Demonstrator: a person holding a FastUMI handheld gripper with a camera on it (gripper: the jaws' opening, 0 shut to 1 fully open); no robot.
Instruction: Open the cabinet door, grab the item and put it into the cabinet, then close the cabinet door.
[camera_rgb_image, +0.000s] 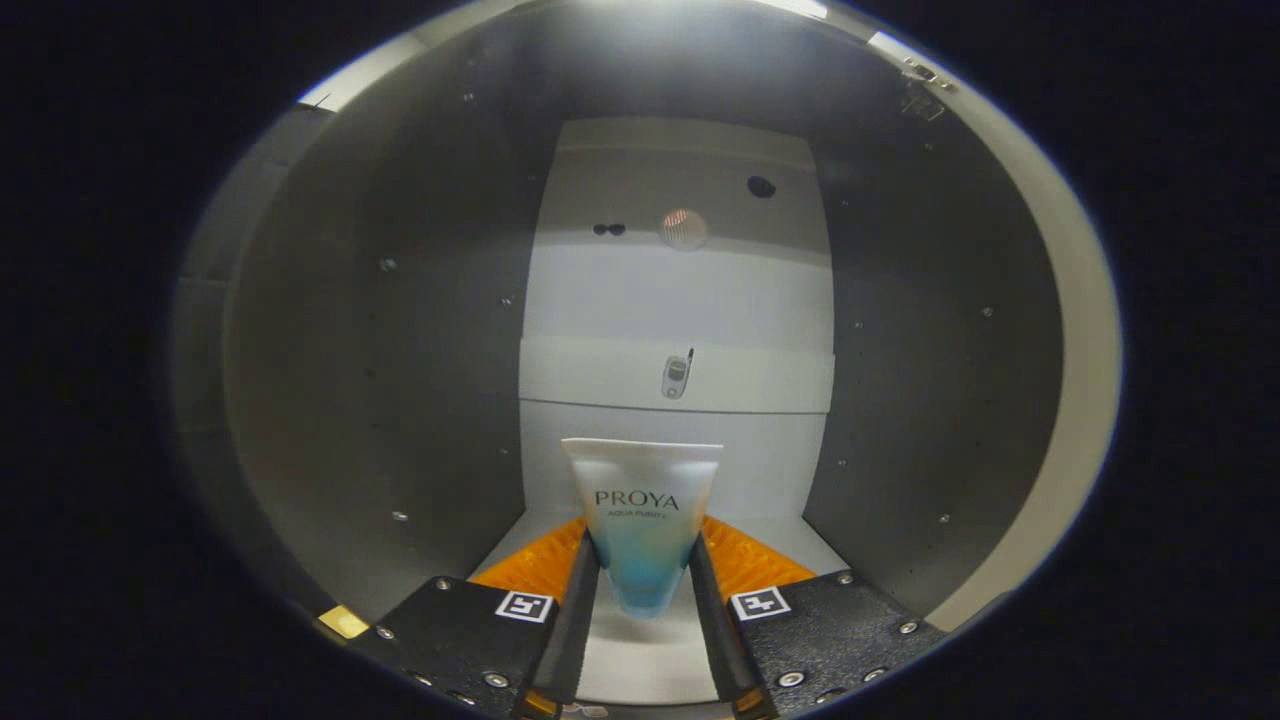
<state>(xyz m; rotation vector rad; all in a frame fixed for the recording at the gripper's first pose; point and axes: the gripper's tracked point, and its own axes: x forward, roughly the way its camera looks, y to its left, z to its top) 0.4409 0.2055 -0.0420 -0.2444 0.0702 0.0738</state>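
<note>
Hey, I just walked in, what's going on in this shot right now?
A person's handheld gripper is shut on a cosmetic tube, both fingers pressing its sides with the flat crimped end pointing up. It is holding the tube inside the open cabinet, above the cabinet floor, with grey side walls around it and the pale back panel beyond. The tube has not been released, and closing the door remains.

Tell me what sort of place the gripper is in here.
Probably inside a cabinet: dark side walls, a pale back panel with drilled holes, a hinge at the opening. The gripper holds a tube.
</note>
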